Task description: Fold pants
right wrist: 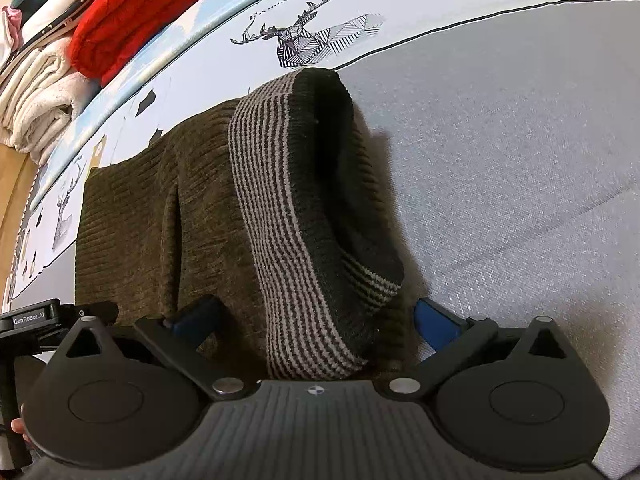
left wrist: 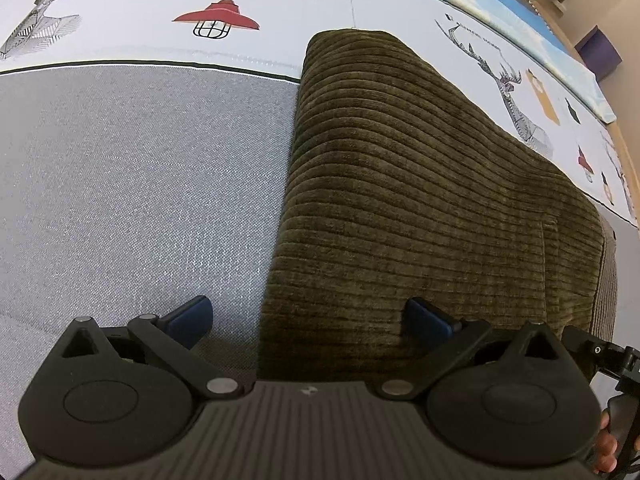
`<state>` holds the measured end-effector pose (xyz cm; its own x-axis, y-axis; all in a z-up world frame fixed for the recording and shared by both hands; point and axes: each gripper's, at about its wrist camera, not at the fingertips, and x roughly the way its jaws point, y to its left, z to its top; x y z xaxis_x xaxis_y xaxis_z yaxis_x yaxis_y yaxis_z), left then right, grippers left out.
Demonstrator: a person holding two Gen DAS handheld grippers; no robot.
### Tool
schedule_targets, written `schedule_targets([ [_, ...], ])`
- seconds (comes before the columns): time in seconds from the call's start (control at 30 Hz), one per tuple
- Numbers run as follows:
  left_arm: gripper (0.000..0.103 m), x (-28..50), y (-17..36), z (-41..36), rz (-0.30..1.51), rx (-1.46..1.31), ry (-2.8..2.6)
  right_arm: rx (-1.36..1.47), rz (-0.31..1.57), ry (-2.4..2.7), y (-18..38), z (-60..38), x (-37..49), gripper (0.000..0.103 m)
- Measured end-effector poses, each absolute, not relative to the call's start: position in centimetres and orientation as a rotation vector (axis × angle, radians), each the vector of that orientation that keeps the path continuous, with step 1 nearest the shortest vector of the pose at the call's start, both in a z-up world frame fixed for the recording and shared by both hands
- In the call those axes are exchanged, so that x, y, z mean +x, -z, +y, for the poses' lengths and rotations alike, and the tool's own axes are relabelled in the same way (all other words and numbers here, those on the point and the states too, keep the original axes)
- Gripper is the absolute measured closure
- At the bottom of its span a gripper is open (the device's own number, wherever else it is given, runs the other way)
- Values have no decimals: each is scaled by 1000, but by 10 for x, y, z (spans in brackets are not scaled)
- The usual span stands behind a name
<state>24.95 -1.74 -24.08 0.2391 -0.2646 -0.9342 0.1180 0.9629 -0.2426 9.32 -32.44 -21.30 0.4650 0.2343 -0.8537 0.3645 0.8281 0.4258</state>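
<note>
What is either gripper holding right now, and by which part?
Nothing. Both the left gripper and right gripper stand open over the pants, their pads not pressing the fabric.

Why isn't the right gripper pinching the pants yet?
Apart. The right wrist view shows the right gripper open wide, pads clear of the striped waistband of the pants.

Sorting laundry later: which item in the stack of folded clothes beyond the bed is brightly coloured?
The red knit, lying on top beside the cream fleece; the others look pale or dark.
</note>
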Motion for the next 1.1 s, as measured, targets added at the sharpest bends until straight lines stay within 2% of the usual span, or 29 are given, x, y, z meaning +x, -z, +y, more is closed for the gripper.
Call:
schedule_targets([
  [0.37,2,264,235,-21,1365,-201,283,631,1095,92,213,-325,93,0],
  [0.4,21,264,231,-24,1339,-189,293,627,1095,90,213,-325,93,1],
  [0.43,31,263,227,-28,1308,-154,307,614,1089,81,211,-324,93,5],
  [0.47,34,262,223,-34,1292,-102,311,597,1075,56,208,-322,93,15],
  [0.6,59,251,213,-36,1223,-79,315,554,1038,28,196,-316,90,43],
  [0.63,61,247,211,-33,1203,-86,323,525,1024,15,192,-312,90,48],
  [0.73,64,240,213,-27,1169,-94,324,349,990,-23,177,-294,96,53],
  [0.9,66,262,208,-26,1137,-133,283,255,967,-73,164,-294,141,55],
  [1.1,66,347,202,-49,1123,-76,263,310,945,-50,175,-314,215,55],
])
